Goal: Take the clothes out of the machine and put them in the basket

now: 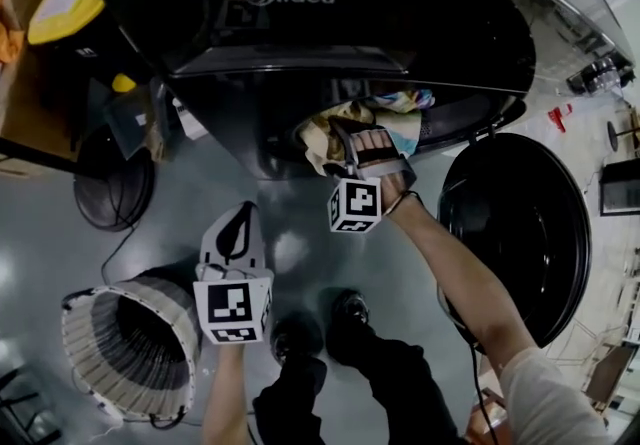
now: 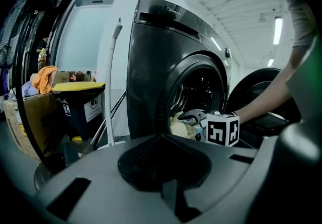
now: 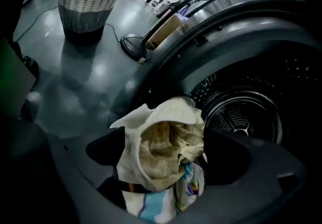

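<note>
I am setting the right gripper (image 3: 166,150), jaws released, around the clothes (image 3: 160,117) at the machine (image 3: 241,42) mouth, centre frame; clenching seems due next, with the left gripper (image 1: 238,228) clenched and empty.

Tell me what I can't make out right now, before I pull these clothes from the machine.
- Lower half of the drum: in the right gripper view the clothes block it; in the head view the machine overhangs it.
- Bottom of the basket: too dark in the head view; the right gripper view shows only its outside.
- Whether the right gripper grips the clothes: in the right gripper view, cloth covers the contact.
</note>
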Tool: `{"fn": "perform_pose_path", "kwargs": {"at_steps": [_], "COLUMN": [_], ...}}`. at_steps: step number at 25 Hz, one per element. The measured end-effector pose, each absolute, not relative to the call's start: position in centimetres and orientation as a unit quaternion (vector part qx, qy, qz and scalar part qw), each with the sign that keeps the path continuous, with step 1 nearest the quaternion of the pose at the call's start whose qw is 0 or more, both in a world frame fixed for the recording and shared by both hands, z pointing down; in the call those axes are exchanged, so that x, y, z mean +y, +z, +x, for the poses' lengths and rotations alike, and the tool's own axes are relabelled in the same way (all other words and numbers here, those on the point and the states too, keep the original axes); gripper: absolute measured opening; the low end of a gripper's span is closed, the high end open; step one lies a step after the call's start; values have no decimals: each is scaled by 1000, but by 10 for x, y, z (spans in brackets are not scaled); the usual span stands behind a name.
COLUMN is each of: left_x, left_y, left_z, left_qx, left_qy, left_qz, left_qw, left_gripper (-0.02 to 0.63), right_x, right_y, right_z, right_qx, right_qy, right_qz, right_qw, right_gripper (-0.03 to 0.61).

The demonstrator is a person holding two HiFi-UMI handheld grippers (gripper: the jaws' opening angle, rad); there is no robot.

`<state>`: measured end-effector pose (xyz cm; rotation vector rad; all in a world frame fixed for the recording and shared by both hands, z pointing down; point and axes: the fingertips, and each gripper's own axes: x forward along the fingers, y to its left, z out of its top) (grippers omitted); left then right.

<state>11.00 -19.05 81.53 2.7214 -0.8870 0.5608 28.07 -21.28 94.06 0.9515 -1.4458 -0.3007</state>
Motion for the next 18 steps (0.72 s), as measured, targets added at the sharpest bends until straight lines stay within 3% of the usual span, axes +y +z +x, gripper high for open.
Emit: {"fn": "perform_pose_path", "kwargs": {"at_steps": [12,18], "left_x": [-217,-214], "left_y": [828,823], "left_z": [111,109], "left_qx": [-316,-318], "left_qy": [185,183], "left_qz": [925,925], "left_qw": [97,103], "left_gripper": [18,18], "right_x": [-233,-212], "right_y": [983,979], "right_z": [292,283], "right_qx": [-647,-647], "right_qy": [-104,-123], "right_qz": [373,372], "right_qw": [657,654], "right_gripper": [475,250]}}
